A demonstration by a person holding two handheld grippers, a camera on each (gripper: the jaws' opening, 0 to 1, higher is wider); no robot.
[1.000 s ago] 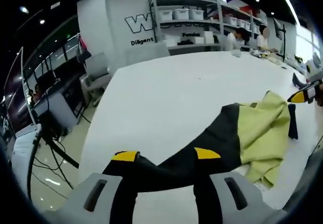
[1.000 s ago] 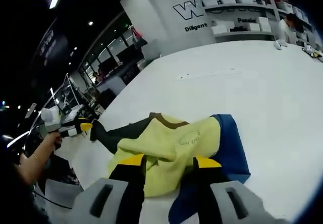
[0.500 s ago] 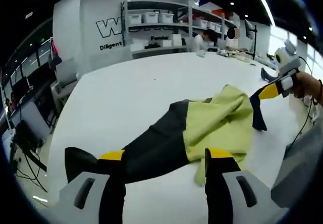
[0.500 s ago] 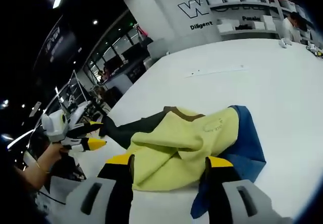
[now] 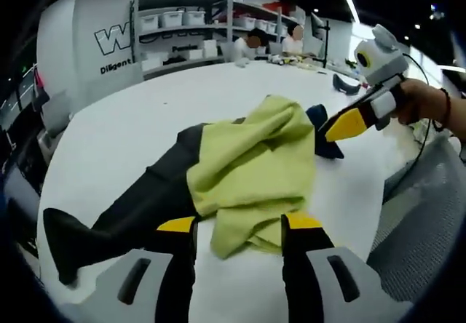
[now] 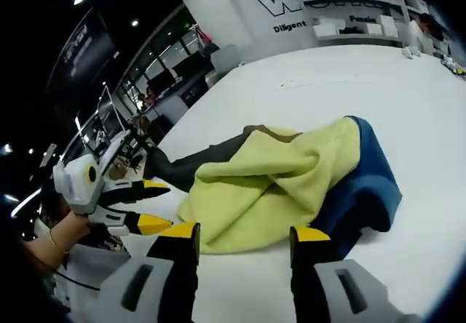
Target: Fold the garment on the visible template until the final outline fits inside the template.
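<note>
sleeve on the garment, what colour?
Blue sleeve against the yellow-green body; clearest in the right gripper view.

Beyond the left gripper's fingers, the yellow-green layer of the garment covers most of the blue part, of which just a corner shows. The template cannot be made out on the white counter. Ahead of the right gripper's fingers, the dark sleeve end lies partly behind the other gripper. The wall lettering is cut off.
</note>
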